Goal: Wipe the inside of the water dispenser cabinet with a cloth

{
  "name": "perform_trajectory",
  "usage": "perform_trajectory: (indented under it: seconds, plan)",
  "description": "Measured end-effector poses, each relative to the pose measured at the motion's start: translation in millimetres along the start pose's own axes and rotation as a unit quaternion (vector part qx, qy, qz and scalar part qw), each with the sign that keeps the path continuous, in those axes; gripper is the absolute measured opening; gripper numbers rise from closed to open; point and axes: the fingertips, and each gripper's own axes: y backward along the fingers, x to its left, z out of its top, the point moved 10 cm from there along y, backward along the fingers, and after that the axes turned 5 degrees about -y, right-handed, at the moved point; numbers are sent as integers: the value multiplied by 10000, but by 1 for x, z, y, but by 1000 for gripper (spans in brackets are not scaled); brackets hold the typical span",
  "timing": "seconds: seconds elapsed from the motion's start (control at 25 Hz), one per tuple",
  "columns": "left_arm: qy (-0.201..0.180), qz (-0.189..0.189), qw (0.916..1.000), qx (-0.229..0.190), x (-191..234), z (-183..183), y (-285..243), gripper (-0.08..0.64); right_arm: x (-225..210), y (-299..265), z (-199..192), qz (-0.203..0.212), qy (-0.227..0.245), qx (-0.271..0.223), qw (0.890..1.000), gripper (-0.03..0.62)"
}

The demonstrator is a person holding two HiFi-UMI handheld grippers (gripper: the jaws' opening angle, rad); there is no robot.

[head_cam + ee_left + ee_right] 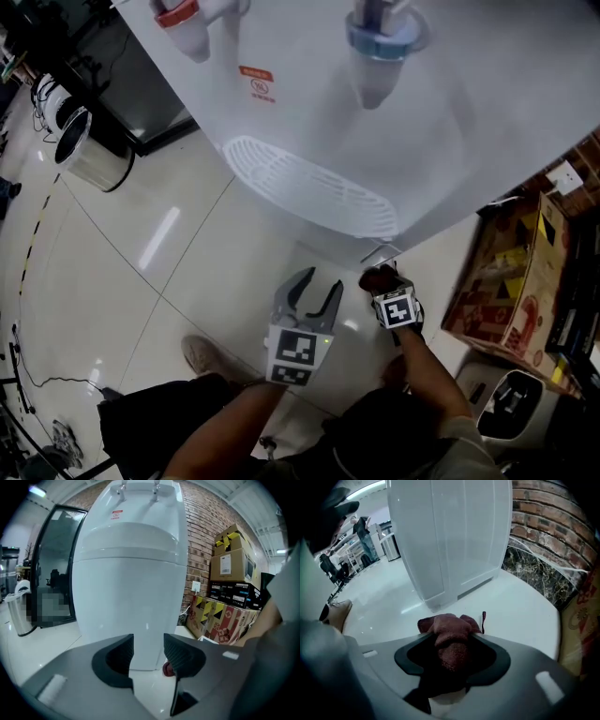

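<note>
Leaves a metal bin [89,155] out at ten o'clock in the head view, well apart from the job. Faces the water dispenser [450,122], filling twelve to two o'clock. Holds the left gripper [319,286] at six o'clock, aimed at the dispenser's lower body. Shows jaws partway apart there and nothing between them, probably kept free to swing open the cabinet door [464,536], seemingly shut, with only seams showing. Carries the cloth [377,277] just to the right, near five o'clock, pinched firmly in the right gripper [384,284]. Bunches it to poke past the jaw tips, likely so as to meet the surface with fabric rather than plastic. Stands apart from the cardboard box [511,272] at four o'clock. Cannot wipe inside before opening that door.
</note>
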Motion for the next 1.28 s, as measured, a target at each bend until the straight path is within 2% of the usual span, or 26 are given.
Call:
perform_trajectory:
  seconds: [0.12,0.16,0.32,0.48,0.68,0.8,0.96,1.04,1.12,1.28]
  plan:
    - [7,52,10000,-45,2,3,3,178,-1,3,3,106,34,191,9998,141]
    - [-3,56,10000,-67,1,6,4,178,-2,10,4,132,16,185,9997,128]
    - [-40,11,9998,-208,-11,19,13,178,-9,57,12,97,-167,-368,9991,110]
    - [-82,11,9990,-436,-23,40,26,178,-18,124,36,38,-354,-1101,9933,109]
    - [-123,131,9972,-730,-38,75,43,217,-18,238,76,-83,28,-1902,9817,109]
    - [-175,206,9957,-880,-44,93,56,238,-10,304,93,-162,358,-2186,9750,109]
    - [-32,356,9928,-1143,-46,119,73,238,3,377,115,-290,622,-2464,9667,109]
    - [28,396,9915,-1236,-50,127,76,242,12,403,121,-350,504,-2615,9633,110]
    - [54,412,9910,-1269,-55,129,73,260,18,424,124,-371,134,-2873,9570,110]
    - [119,605,9927,-1032,-62,115,55,330,27,430,112,-276,-540,-3367,9397,112]
